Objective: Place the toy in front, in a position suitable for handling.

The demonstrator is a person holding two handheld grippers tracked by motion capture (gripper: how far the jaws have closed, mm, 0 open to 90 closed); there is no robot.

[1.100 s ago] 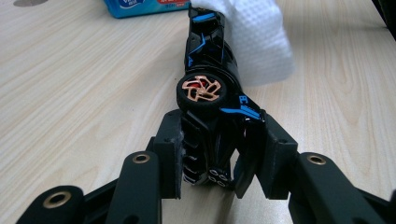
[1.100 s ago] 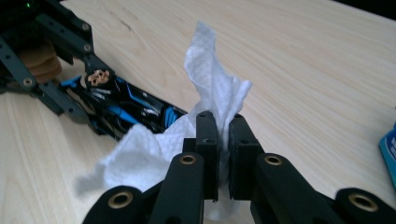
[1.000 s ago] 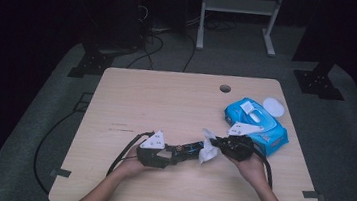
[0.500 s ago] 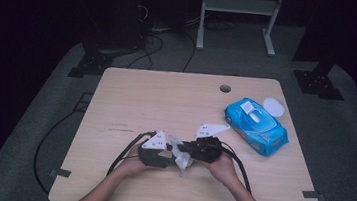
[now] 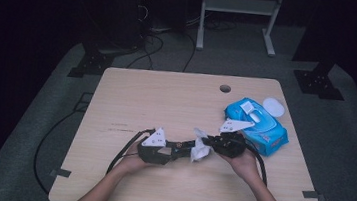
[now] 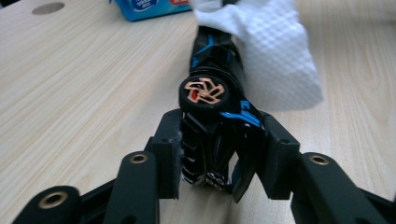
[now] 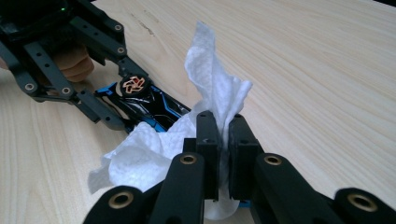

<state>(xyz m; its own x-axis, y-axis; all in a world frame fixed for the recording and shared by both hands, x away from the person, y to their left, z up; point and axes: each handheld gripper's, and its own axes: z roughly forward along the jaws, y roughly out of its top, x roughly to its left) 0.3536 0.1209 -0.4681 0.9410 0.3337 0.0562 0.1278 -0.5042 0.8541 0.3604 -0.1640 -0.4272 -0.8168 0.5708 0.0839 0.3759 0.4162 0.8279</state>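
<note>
Toy car (image 6: 212,109) gripped in left fingers, wipe (image 7: 212,107) pinched in right fingers, wipes pack (image 5: 257,124) beside

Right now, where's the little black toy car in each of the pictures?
High view: toy car at centre, between both grippers.
Left gripper view: toy car low centre, clamped in the jaws.
Right gripper view: toy car left of centre.
Shared landmark: the white wipe against it.
</note>
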